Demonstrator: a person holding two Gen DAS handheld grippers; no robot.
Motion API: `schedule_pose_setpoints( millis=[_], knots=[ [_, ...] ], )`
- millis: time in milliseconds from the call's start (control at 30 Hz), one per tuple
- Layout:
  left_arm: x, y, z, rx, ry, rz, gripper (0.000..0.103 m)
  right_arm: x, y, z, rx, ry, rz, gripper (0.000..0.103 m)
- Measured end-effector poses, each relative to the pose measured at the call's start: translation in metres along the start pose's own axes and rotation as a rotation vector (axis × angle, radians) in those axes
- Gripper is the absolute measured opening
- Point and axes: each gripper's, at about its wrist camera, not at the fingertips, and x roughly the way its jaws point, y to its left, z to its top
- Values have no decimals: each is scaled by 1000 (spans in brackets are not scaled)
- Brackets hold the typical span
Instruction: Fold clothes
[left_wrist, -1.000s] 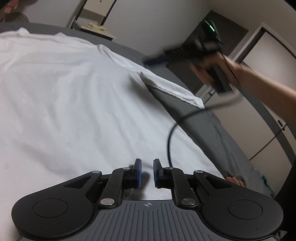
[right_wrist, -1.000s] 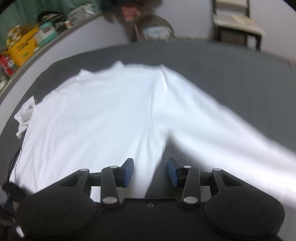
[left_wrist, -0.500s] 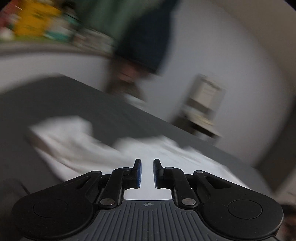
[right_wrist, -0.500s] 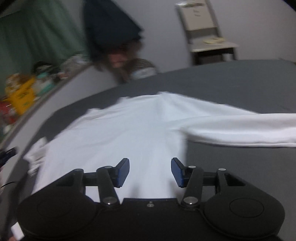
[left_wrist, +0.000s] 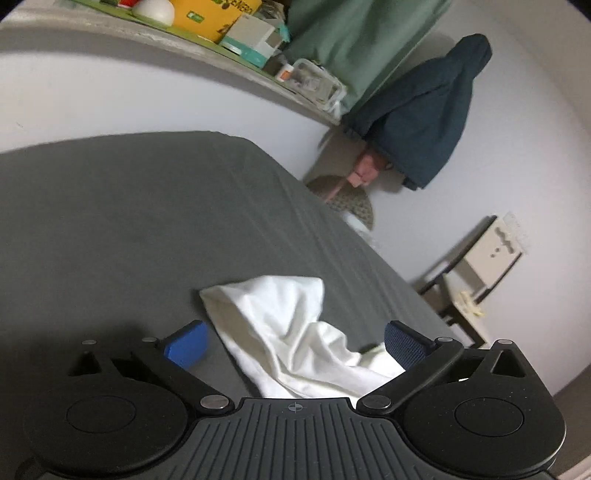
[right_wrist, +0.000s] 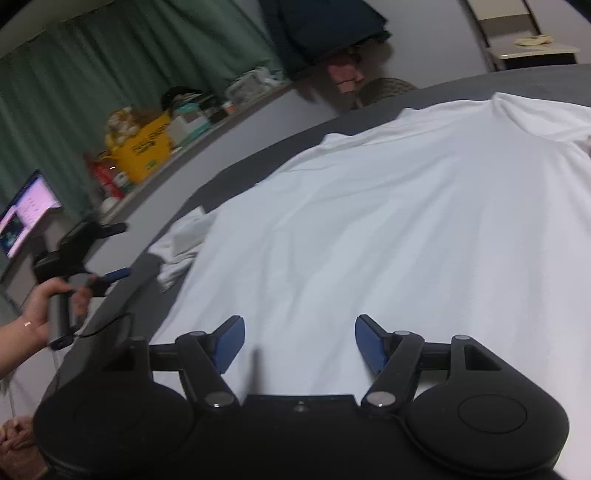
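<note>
A bedroom: a bed (left_wrist: 140, 221) under a dark grey sheet fills the lower part of both views, with pale walls behind. In the left wrist view a ledge (left_wrist: 207, 40) runs along the wall at 11 o'clock, carrying a yellow box (left_wrist: 218, 14) and other clutter; a green curtain (left_wrist: 354, 40) hangs at 12 o'clock, a dark blue jacket (left_wrist: 424, 110) at 1 o'clock, and a chair (left_wrist: 476, 273) stands at 3 o'clock beside the bed.

A white shirt (right_wrist: 388, 229) lies spread flat on the bed, taking up most of the right wrist view, its collar toward 1 o'clock. One sleeve (left_wrist: 280, 325) lies crumpled on the sheet, its cuff pointing to 12 o'clock in the left wrist view.

The left gripper (left_wrist: 295, 341) has its fingers spread wide, the blue pads (left_wrist: 186, 347) standing on either side of the sleeve without closing on it. Whether either pad touches the cloth cannot be told. In the right wrist view this gripper shows at 9 o'clock, held in the left hand (right_wrist: 40, 306) at the bed's edge, near the same sleeve.

The right gripper (right_wrist: 300, 345) hovers over the lower body of the shirt, its fingers also wide apart and holding nothing. A lit screen (right_wrist: 26, 210) shows at 9 o'clock in that view.
</note>
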Motion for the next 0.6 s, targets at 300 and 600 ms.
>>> schedule_pose_setpoints(
  millis=[300,600],
  knots=[
    [14,32,9,-157,42,-4,103,-9,3,-7,39,5,-1,70],
    [51,30,12,-231,54,53,64,-1,8,-8,34,22,8,70]
  ],
)
